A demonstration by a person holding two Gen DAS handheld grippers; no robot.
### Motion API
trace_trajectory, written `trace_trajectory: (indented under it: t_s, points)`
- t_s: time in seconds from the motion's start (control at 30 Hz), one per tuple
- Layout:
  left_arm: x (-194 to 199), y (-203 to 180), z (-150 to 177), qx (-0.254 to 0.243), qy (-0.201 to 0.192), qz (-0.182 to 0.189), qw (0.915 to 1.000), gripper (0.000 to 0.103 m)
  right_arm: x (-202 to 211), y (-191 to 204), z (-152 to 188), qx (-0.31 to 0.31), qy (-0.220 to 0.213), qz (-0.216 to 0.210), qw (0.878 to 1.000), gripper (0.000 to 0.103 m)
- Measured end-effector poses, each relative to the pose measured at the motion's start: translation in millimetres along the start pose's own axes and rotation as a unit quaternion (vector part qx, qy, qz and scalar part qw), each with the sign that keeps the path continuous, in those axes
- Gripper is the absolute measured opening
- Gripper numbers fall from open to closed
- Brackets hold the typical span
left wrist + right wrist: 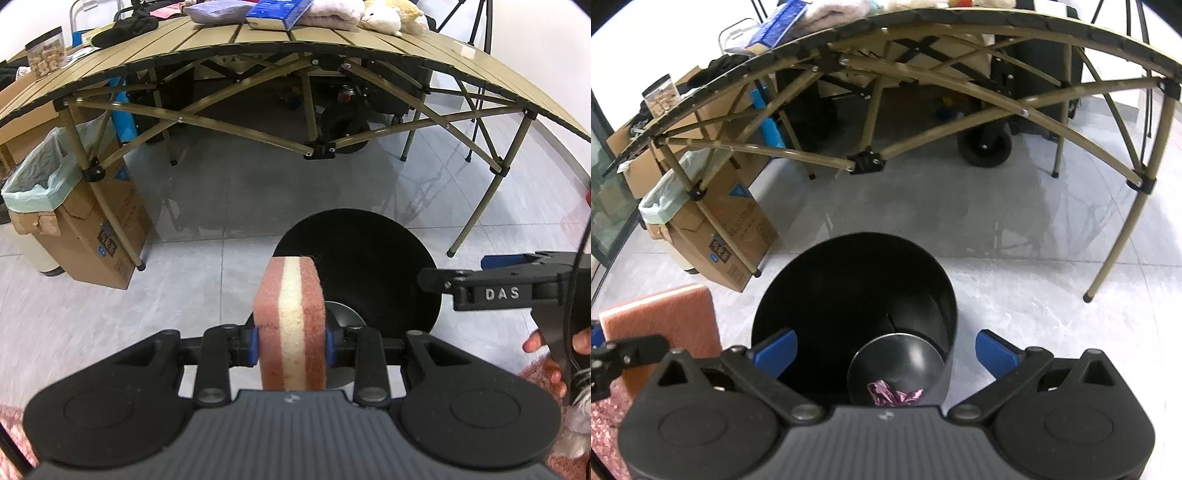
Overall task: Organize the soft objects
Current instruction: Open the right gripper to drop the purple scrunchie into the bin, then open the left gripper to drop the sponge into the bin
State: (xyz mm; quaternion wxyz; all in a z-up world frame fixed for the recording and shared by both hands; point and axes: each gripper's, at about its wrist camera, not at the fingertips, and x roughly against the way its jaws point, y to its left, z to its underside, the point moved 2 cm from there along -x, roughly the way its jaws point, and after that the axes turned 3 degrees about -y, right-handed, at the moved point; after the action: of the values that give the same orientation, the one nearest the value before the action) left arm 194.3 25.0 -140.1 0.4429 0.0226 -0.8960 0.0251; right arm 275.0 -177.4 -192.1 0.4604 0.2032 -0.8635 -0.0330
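Clamped across its flat faces by the left hand-held gripper [291, 347], a light, squashy sponge [290, 321] hung above the black bin [855, 314], while the right hand-held gripper [886, 350] gaped empty.

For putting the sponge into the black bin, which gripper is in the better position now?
Left. The left gripper already clamps the pink-and-white sponge, with the black bin just ahead of it. The right gripper is open and empty above the bin.
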Motion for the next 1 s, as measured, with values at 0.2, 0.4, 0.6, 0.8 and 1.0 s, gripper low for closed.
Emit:
trace_trajectory:
  t_s: [0.2, 0.4, 0.6, 0.8, 1.0]
  points:
    - [-11, -15, -9, -0.015, 0.004, 0.01, 0.9998, 0.032, 18, -15, 0, -0.013, -0.011, 0.017, 1.0, 0.103]
    - [-27, -31, -22, -0.031, 0.006, 0.024, 0.9992, 0.032, 26, -34, -2, -0.029, -0.019, 0.044, 0.998, 0.103]
    - [-50, -46, -33, -0.048, 0.016, 0.03, 0.9982, 0.032, 25, -45, -4, -0.032, -0.015, 0.068, 0.997, 0.103]
    - [-79, -56, -40, -0.057, 0.036, 0.038, 0.997, 0.032, 20, -52, -5, -0.038, -0.007, 0.078, 0.996, 0.103]
    - [-102, -61, -42, -0.057, 0.038, 0.038, 0.9969, 0.032, 15, -59, -8, -0.042, -0.01, 0.088, 0.995, 0.103]
